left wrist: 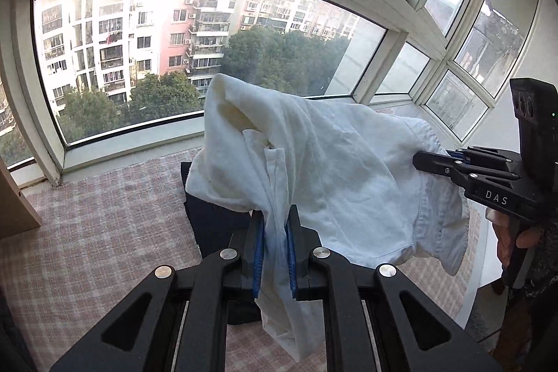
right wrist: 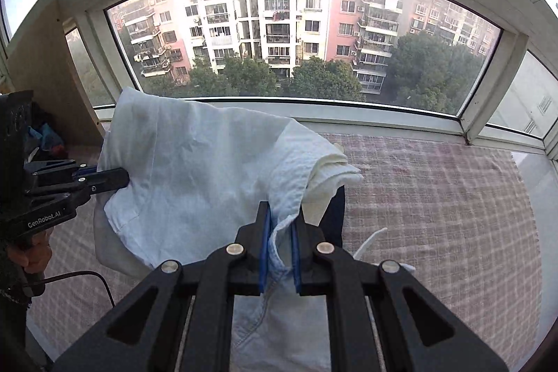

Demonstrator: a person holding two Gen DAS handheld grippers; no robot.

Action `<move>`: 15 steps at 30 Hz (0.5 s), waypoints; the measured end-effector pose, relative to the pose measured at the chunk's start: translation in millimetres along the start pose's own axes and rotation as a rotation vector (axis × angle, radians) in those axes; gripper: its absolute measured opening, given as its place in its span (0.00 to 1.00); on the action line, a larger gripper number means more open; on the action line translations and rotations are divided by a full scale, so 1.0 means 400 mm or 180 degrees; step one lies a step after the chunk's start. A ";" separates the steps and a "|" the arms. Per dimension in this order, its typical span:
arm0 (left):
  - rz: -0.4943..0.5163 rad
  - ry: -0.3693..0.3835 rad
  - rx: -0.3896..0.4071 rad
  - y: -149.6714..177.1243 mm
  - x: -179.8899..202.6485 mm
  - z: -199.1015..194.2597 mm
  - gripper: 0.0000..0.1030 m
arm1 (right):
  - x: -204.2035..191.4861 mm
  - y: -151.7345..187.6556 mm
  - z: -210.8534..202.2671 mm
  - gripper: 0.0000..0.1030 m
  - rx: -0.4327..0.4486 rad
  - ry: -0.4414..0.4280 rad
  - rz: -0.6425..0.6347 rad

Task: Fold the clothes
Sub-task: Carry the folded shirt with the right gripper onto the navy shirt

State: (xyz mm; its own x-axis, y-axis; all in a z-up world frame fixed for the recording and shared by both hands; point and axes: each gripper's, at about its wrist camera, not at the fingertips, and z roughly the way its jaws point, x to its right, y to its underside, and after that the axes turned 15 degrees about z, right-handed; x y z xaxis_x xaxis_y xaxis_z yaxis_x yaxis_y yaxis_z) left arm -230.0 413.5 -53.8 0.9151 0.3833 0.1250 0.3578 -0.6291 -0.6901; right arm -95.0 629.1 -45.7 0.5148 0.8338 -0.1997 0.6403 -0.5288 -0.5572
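- Left wrist view: left gripper (left wrist: 275, 250) clamped on a bunched edge of the white shirt (left wrist: 324, 169), cloth pinched between the blue pads (left wrist: 258, 253). Right gripper (left wrist: 423, 161) at frame right, clamped on the other end.
- Shirt hangs in the air between both grippers, above the pink checked cloth (left wrist: 97, 225); a dark garment (left wrist: 212, 225) lies under it.
- Step, my read: lift and spread, ahead of any fold. Next move calls for pulling the two grips apart to take out slack, then lowering flat.
- Right wrist view: right gripper (right wrist: 281, 253) clamped on a seamed edge of the shirt (right wrist: 195, 169); left gripper (right wrist: 115, 178) bites the far edge, at frame left.
- Long axis runs gripper to gripper, roughly level, sagging mid-span; the bunched top points toward the window (right wrist: 300, 37). Which end is the collar: cannot tell.
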 end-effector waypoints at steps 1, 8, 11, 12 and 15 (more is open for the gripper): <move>-0.0016 -0.0006 -0.0054 -0.006 -0.001 0.035 0.10 | 0.017 -0.001 0.038 0.10 -0.0061 -0.0013 0.0022; -0.0221 -0.0014 -0.0429 0.043 -0.064 0.238 0.10 | 0.099 0.027 0.295 0.10 -0.0446 -0.0068 0.0097; -0.0373 0.0016 -0.0570 0.090 -0.110 0.308 0.11 | 0.117 0.045 0.385 0.21 -0.0584 0.0056 -0.0006; -0.0478 0.0080 -0.0589 0.109 -0.132 0.325 0.13 | 0.131 0.043 0.398 0.23 -0.0629 0.0021 0.0023; -0.0886 0.0437 -0.0492 0.147 -0.191 0.334 0.20 | 0.179 0.032 0.379 0.27 -0.0664 -0.0127 0.0230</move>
State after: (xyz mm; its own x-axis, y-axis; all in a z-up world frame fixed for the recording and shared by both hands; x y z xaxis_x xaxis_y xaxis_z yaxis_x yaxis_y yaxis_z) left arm -303.9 437.7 -199.1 0.7912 0.4667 0.3951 0.6114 -0.6122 -0.5013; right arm -136.4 706.2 -189.4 0.5433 0.7959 -0.2670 0.7087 -0.6053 -0.3624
